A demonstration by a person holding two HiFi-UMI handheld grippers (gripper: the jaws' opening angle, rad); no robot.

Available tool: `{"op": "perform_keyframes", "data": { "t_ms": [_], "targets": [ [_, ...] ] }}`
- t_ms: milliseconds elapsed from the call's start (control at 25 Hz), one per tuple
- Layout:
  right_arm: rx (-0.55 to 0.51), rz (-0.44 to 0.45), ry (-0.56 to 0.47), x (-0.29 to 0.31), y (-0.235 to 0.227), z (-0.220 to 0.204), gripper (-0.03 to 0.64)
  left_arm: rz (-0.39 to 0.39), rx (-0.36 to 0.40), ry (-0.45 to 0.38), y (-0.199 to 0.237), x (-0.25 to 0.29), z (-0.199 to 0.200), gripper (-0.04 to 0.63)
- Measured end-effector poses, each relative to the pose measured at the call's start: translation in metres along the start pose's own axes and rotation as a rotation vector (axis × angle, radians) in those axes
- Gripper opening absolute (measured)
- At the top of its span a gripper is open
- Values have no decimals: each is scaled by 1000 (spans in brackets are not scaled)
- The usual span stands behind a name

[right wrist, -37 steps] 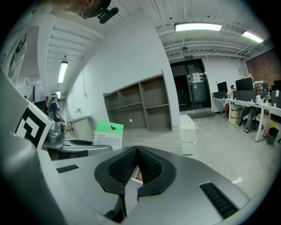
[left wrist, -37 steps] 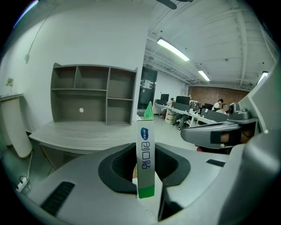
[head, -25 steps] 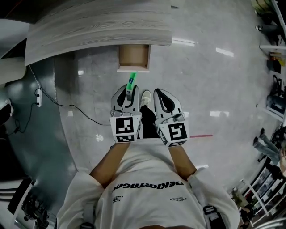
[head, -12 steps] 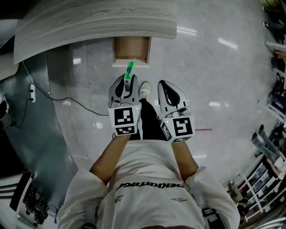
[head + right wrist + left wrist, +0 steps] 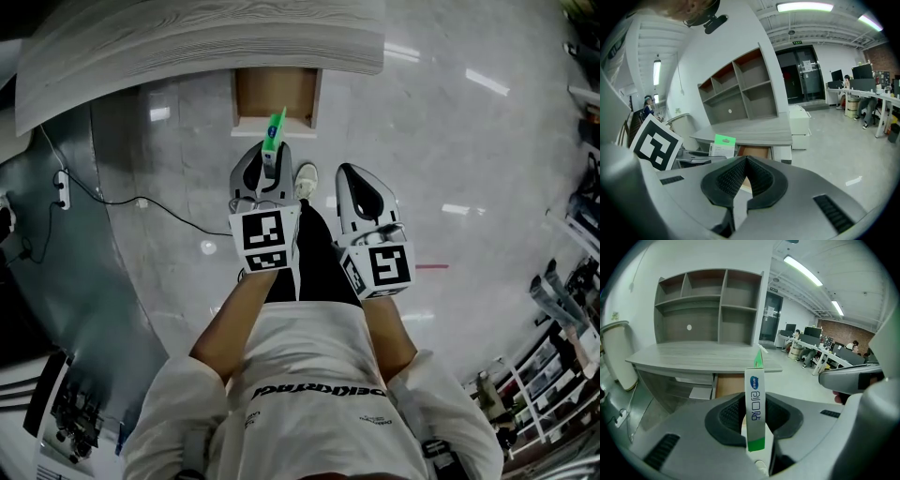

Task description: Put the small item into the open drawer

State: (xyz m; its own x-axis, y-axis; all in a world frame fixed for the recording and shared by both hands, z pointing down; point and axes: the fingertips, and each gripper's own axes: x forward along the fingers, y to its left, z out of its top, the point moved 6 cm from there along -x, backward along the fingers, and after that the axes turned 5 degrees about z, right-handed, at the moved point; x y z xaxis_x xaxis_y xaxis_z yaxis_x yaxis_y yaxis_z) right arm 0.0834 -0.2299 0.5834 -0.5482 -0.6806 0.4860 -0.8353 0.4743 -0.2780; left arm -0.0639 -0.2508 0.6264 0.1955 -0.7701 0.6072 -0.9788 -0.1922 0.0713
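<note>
Carton (image 5: 755, 404) held before open drawer (image 5: 274, 92)
Fingers of the left gripper (image 5: 269, 161) pinch the carton upright, its top jutting beyond their tips toward the drawer, likely for a clean drop; the right gripper (image 5: 746, 161) fingers sit pressed together, empty.

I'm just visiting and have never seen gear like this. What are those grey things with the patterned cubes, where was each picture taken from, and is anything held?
No robot here: a person stands holding two hand-held grippers. One picture looks down from a camera on the person's head; the other two come from cameras riding on each gripper. The left gripper clamps a slim white-and-green box. The right gripper is shut and empty. Ahead is a grey desk with an open drawer beneath.
</note>
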Motion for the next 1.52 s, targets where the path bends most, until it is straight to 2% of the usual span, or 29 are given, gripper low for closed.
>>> {"op": "perform_keyframes", "data": {
  "t_ms": [440, 640, 1520],
  "targets": [
    [17, 8, 15, 17, -14, -31, 32, 44, -28, 40, 3, 50, -31, 95],
    [18, 18, 29, 32, -18, -41, 32, 37, -58, 68, 7, 75, -40, 97],
    [31, 29, 60, 46, -42, -48, 32, 73, -20, 159, 5, 136, -65, 97]
  ]
}}
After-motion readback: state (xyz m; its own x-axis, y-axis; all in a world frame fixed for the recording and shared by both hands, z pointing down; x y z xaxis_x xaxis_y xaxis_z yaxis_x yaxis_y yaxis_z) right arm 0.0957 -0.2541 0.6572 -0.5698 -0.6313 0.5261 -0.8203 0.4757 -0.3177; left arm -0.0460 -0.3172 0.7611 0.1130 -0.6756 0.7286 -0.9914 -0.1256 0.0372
